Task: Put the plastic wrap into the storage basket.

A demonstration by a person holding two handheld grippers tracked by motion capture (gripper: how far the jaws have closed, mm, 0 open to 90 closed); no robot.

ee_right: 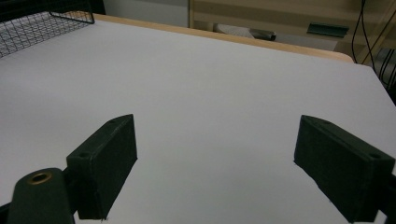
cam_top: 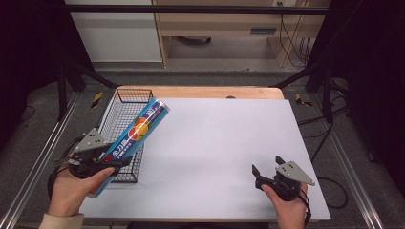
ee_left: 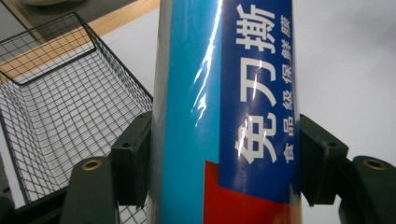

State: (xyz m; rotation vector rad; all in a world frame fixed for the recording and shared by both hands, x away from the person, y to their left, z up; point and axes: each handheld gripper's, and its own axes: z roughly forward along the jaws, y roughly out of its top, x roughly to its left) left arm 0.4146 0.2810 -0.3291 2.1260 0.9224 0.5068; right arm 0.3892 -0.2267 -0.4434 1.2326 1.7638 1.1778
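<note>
— What's in your left gripper [cam_top: 113,164] right now?

— A long blue box of cling film [cam_top: 133,138], and my jaws are clamped on it from both sides near its lower end. It slants up and away from me, its far end out over the wire basket [cam_top: 125,102].

— Is it touching the basket?

— From above it crosses the near right part of the basket; I can't tell whether it rests on the rim. In my left gripper view the box [ee_left: 229,112] stands straight up between the two black pads, with the basket mesh [ee_left: 60,116] just to its left.

— And your right gripper [cam_top: 265,171]?

— Jaws wide apart, nothing between them, low over the white tabletop [cam_top: 215,143] at the near right, well apart from the box.
</note>
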